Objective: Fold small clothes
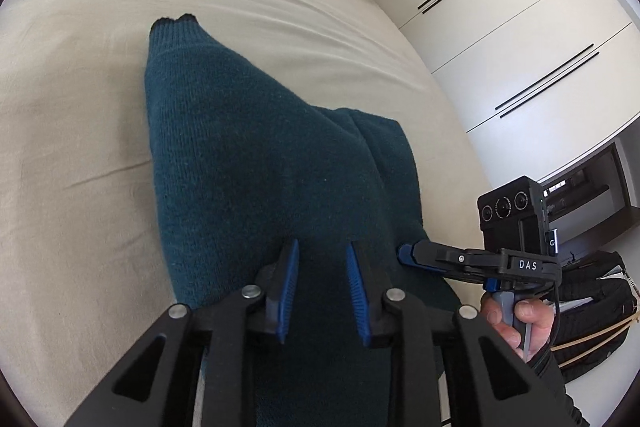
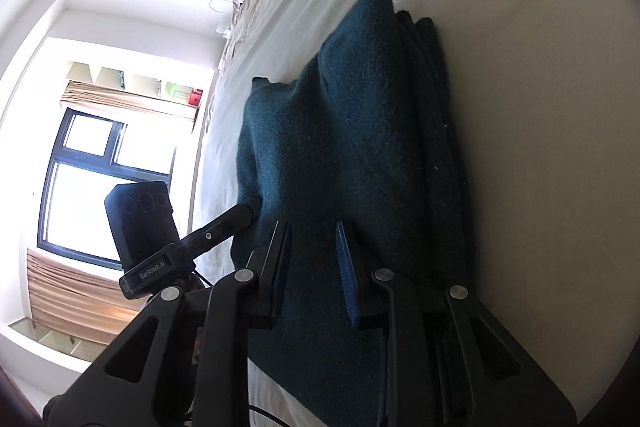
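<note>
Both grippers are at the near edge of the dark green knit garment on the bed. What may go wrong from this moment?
1. The left gripper seems to pinch only a narrow strip of the knit garment, so the edge may slip out.
2. The garment is bunched into ridges between the left gripper and the right gripper, so a fold may trap creases.
3. Pulling may wrinkle the bed sheet.

Left gripper (image 1: 322,255): black linkage arms, four round silver pivot screws, blue ribbed pads on the inner faces of black fingers.

Right gripper (image 2: 314,239): same black frame, silver screws, blue ribbed pad on one finger.

In the left wrist view, beside the left gripper, the right unit carries a black camera box (image 1: 510,207) with three round lenses and a bar lettered "DAS"; a hand (image 1: 516,323) is on its grey handle, with a black cable alongside.

In the right wrist view the left unit's bar reads "GenRobot.AI".
</note>
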Tool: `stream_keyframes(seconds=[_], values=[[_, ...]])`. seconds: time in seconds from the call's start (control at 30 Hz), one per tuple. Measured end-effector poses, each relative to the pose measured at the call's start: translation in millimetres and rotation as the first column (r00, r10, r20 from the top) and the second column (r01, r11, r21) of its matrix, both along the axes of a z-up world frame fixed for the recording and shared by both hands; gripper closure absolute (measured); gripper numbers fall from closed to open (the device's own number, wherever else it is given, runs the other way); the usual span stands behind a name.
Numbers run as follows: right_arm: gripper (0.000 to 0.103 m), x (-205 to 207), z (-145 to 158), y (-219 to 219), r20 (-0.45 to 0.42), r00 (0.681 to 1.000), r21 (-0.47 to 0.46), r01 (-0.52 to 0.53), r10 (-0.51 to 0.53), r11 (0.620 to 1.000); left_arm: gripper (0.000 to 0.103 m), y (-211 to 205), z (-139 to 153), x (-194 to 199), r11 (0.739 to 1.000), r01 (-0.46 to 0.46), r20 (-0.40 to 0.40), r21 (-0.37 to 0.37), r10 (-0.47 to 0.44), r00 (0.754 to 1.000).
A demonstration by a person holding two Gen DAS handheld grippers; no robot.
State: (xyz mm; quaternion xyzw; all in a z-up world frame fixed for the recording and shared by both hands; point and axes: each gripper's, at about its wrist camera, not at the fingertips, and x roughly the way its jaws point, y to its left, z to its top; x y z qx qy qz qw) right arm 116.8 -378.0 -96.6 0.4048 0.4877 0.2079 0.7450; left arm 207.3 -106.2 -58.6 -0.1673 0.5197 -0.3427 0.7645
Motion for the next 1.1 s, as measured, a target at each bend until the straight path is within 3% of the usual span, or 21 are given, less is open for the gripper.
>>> stream_keyframes(seconds=[0.1, 0.13, 0.17, 0.27, 0.33, 0.4, 0.5, 0.53, 0.57, 0.6, 0.67, 0.7, 0.83, 1.0, 1.07, 1.1], values=[[0.085, -4, -9, -14, 0.01, 0.999, 0.074, 0.035, -0.036, 0.997, 0.092, 8, -5, 6, 0.999, -0.024, -0.031, -0.023, 0.024, 0.999], [0.083, -9, -7, -16, 0.009, 0.999, 0.076, 0.038, -0.039, 0.996, 0.092, 12, -4, 6, 0.999, -0.028, -0.046, -0.034, 0.027, 0.999], [0.081, -12, -1, -15, 0.019, 0.999, 0.066, 0.028, -0.03, 0.997, 0.091, 16, 1, 3, 0.999, -0.03, -0.049, -0.042, 0.028, 0.998], [0.081, -25, 12, -11, 0.051, 0.999, 0.069, 0.001, -0.004, 0.998, 0.069, 23, 13, -15, 0.998, -0.019, -0.014, -0.067, 0.018, 1.0], [0.081, -36, 13, -9, 0.067, 0.998, 0.069, -0.022, 0.018, 0.997, 0.069, 27, 6, -23, 0.996, -0.022, -0.027, -0.084, 0.019, 0.999], [0.081, -33, 0, -9, 0.017, 1.0, 0.011, -0.015, 0.015, 1.0, 0.078, 26, -5, -23, 0.996, -0.027, -0.036, -0.089, 0.024, 0.999], [0.081, -41, -2, -22, 0.002, 1.0, 0.041, 0.02, -0.021, 0.999, 0.08, 29, 0, -23, 0.995, -0.043, -0.05, -0.088, 0.038, 0.998], [0.08, -47, 6, -26, 0.016, 0.999, 0.037, 0.028, -0.029, 0.999, 0.076, 30, 7, -27, 0.996, -0.043, -0.032, -0.078, 0.041, 0.999], [0.08, -53, 15, -31, 0.046, 0.998, 0.032, 0.031, -0.032, 0.999, 0.059, 35, 17, -34, 0.995, -0.044, -0.006, -0.088, 0.044, 0.999], [0.075, -57, 24, -32, 0.073, 0.997, 0.015, 0.039, -0.04, 0.999, 0.035, 41, 25, -40, 0.992, -0.054, 0.025, -0.115, 0.057, 0.998], [0.043, -61, 39, -45, 0.088, 0.993, -0.066, 0.085, -0.08, 0.994, 0.015, 56, 35, -48, 0.984, -0.112, 0.07, -0.137, 0.123, 0.99], [0.027, -62, 44, -51, 0.091, 0.99, -0.096, 0.115, -0.107, 0.989, 0.015, 62, 34, -48, 0.981, -0.139, 0.071, -0.135, 0.15, 0.986], [0.027, -49, 41, -64, 0.039, 0.991, -0.137, 0.133, -0.129, 0.982, 0.018, 70, 6, -46, 0.981, -0.159, -0.043, -0.114, 0.155, 0.987], [0.029, -19, 16, -42, -0.059, 0.995, -0.181, 0.066, -0.077, 0.981, 0.021, 48, -16, -45, 0.992, -0.094, -0.13, -0.088, 0.082, 0.988], [0.033, -12, 16, -38, -0.064, 0.996, -0.18, 0.053, -0.066, 0.982, 0.021, 45, -18, -40, 0.99, -0.109, -0.145, -0.09, 0.095, 0.985], [0.043, -6, 15, -35, -0.072, 0.996, -0.179, 0.039, -0.053, 0.983, 0.022, 45, -18, -37, 0.988, -0.123, -0.159, -0.092, 0.107, 0.981]])
